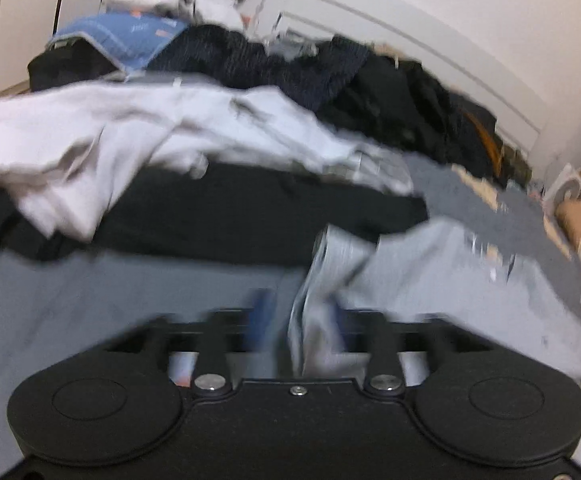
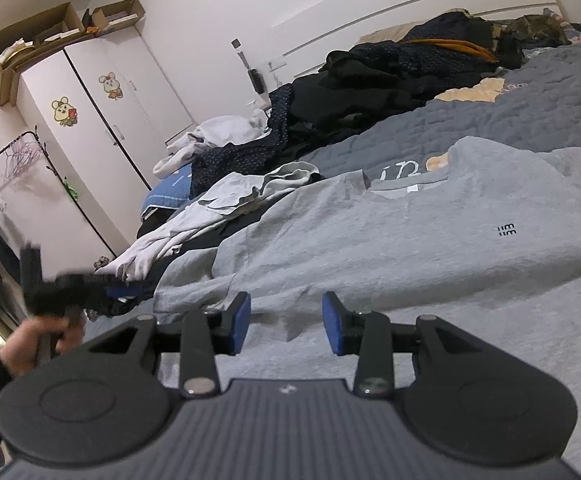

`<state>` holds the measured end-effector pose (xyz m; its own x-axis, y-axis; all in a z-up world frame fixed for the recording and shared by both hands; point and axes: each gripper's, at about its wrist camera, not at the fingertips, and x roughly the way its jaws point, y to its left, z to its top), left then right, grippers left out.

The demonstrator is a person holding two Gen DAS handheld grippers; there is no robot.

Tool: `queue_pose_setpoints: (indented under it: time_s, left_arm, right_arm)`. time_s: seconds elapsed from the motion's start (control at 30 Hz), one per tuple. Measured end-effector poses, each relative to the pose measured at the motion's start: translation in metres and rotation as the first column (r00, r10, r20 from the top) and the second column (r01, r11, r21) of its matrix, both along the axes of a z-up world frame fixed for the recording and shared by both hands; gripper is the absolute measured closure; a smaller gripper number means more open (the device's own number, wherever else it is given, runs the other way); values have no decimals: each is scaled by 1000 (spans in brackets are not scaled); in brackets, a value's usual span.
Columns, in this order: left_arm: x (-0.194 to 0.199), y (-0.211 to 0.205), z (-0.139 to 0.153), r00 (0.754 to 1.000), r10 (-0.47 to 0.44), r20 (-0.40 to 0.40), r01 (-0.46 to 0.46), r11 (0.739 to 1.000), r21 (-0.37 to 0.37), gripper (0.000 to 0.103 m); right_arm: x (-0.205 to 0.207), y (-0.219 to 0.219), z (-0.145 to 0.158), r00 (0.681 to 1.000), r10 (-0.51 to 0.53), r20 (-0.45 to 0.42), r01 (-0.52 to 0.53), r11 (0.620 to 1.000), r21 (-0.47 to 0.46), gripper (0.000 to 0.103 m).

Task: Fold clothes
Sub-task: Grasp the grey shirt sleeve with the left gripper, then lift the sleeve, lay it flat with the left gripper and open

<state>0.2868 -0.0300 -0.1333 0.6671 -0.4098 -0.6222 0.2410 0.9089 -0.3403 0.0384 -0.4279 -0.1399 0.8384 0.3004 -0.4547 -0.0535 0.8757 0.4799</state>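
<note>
White wardrobe doors [image 2: 102, 120] with cartoon stickers stand at the far left, beyond a bed [image 2: 530, 120] covered by a grey quilt. At the bed's left edge the left tool [image 2: 126, 292], held by a hand [image 2: 38, 340], is clenched on a corner of the grey T-shirt [image 2: 410, 232], which lies spread across the quilt. Further right, the right tool [image 2: 286, 322] hovers released just before the shirt's near hem. Dark clothes [image 2: 390, 76] are heaped behind.

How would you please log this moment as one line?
left gripper: shut on grey T-shirt sleeve | right gripper: open, empty, near hem | shirt flat on bed
</note>
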Motion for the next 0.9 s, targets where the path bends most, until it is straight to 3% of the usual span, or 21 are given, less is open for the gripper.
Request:
queue_pose_setpoints:
  time_s: [0.1, 0.17, 0.23, 0.4, 0.47, 0.5, 0.53, 0.6, 0.9]
  left_arm:
    - [25, -18, 3, 999, -40, 10, 39, 998, 52, 42]
    - [44, -27, -3, 998, -55, -37, 58, 996, 66, 42]
    - [60, -31, -12, 993, -73, -97, 78, 996, 50, 49]
    - [84, -41, -31, 973, -127, -194, 126, 992, -18, 52]
    - [92, -46, -37, 962, -150, -227, 146, 989, -36, 65]
    - [94, -50, -38, 960, -158, -231, 156, 987, -27, 80]
    - [96, -53, -39, 959, -165, -231, 165, 986, -17, 92]
    - [98, -57, -36, 963, -174, -205, 178, 984, 3, 98]
    - [97, -25, -20, 994, 23, -103, -23, 1000, 7, 100]
  right_arm:
    - [0, 0, 1, 1000, 5, 4, -5, 1000, 4, 65]
    - [1, 1, 2, 1000, 13, 9, -13, 1000, 6, 65]
    - [1, 3, 2, 1000, 23, 13, -23, 1000, 6, 65]
    - [2, 7, 0, 999, 41, 7, -41, 999, 9, 65]
    - [2, 8, -2, 999, 45, 0, -45, 999, 11, 65]
    - [3, 8, -3, 999, 46, -4, -46, 999, 13, 65]
    - [3, 9, -4, 999, 50, -8, -50, 999, 12, 65]
    - [4, 10, -4, 999, 50, -10, -50, 999, 11, 65]
    - [2, 8, -8, 998, 46, -31, -45, 998, 36, 65]
